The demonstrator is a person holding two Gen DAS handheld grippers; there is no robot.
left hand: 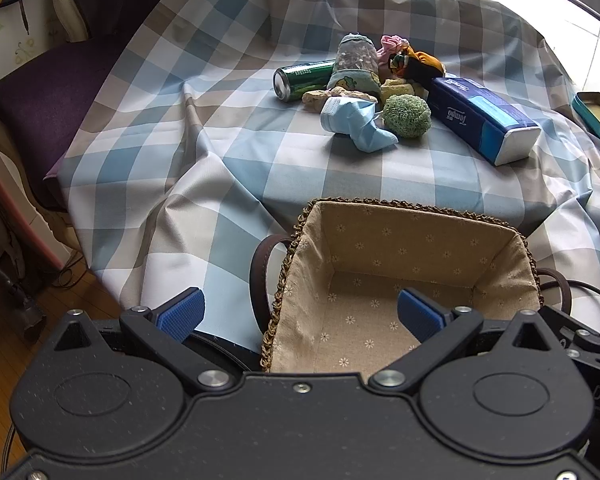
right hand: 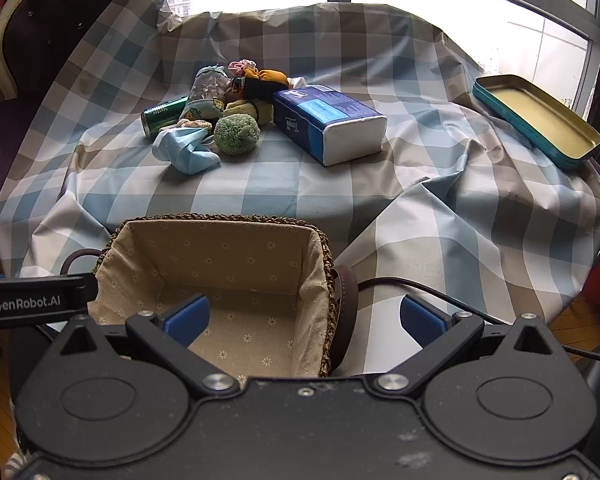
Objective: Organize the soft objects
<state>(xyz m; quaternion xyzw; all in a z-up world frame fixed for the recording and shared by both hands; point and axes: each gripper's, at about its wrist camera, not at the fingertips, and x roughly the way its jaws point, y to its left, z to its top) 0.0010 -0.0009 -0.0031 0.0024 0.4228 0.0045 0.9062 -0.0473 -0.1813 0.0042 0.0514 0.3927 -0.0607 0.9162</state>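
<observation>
A woven basket [left hand: 496, 226] [right hand: 220, 218] with a floral cloth lining stands at the near table edge. Nothing lies in it. Farther back lies a pile of soft things: a blue face mask [left hand: 356, 122] [right hand: 186, 148], a green fuzzy ball [left hand: 406, 115] [right hand: 236, 129], a rolled patterned cloth [left hand: 354, 64] [right hand: 208, 88], a pink scrunchie [left hand: 392, 44] and an orange and black fabric piece [left hand: 416, 65] [right hand: 266, 78]. My left gripper [left hand: 300, 312] is open over the basket's left rim. My right gripper [right hand: 304, 316] is open over its right rim. Both hold nothing.
A green can [left hand: 300, 80] [right hand: 162, 116] lies on its side left of the pile. A blue tissue pack [left hand: 484, 120] [right hand: 328, 120] lies right of it. A teal tin tray [right hand: 536, 120] sits at the far right. A purple chair [left hand: 40, 112] stands left. A black cable [right hand: 440, 292] runs beside the basket.
</observation>
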